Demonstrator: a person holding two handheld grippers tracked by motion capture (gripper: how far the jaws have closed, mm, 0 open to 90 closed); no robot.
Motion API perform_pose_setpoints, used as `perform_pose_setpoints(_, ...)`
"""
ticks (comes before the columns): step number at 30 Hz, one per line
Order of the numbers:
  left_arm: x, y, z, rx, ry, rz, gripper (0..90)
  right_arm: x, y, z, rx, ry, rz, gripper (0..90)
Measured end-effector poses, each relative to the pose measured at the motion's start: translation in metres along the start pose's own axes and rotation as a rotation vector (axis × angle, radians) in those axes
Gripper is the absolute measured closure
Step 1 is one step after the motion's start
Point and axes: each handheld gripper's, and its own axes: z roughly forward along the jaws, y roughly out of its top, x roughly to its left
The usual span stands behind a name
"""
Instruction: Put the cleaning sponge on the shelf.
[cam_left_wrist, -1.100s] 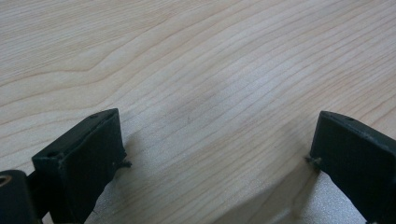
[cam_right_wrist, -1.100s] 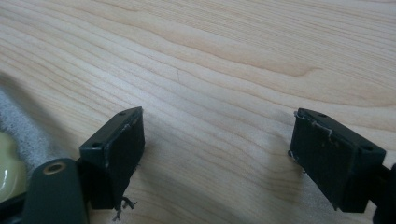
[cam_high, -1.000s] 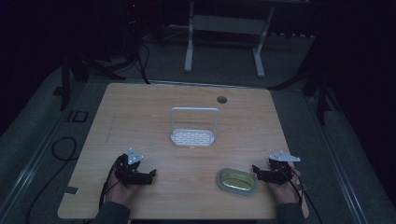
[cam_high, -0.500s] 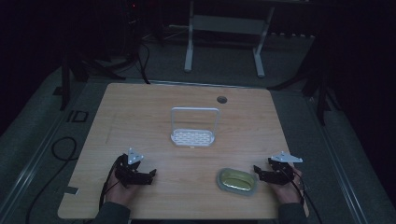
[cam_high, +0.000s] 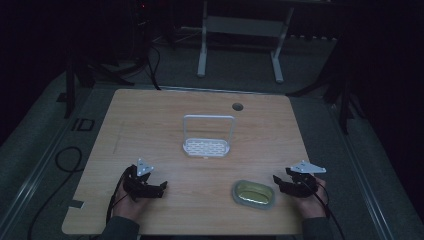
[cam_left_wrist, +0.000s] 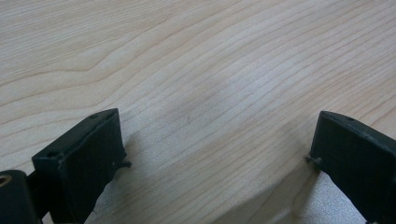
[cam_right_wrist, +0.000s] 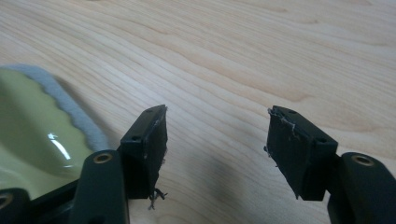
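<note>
Left gripper: your jaws gape wide, empty, left of the oval yellow-green grey-rimmed dish.
Right gripper: parted, empty, just right of the dish.

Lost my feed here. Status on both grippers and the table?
Left gripper open, empty. Right gripper open, empty, beside the green dish. White rack mid-table, untouched. Nothing blocking.

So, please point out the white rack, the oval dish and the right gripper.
white rack (cam_high: 206, 147): high view, its perforated base.
oval dish (cam_high: 253, 193): high view, its yellow inside.
right gripper (cam_right_wrist: 216, 140): right gripper view, gap between its open jaws.
</note>
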Motion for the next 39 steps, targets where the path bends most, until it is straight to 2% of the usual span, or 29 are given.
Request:
perform_pose_setpoints(3, 0.0, 0.0, 0.0, 0.0, 0.0, 0.0, 2.7, 0.001, 0.003, -0.003, 0.006, 0.032, -0.002, 42.5)
perform_pose_setpoints(9, 0.0, 0.0, 0.0, 0.0, 0.001, 0.001, 2.7, 0.004, 0.009, -0.008, 0.022, 0.051, -0.029, 48.0)
perform_pose_setpoints(39, 0.0, 0.0, 0.0, 0.0, 0.0, 0.0, 2.7, 0.023, 0.038, -0.019, 0.087, 0.105, -0.211, 50.6)
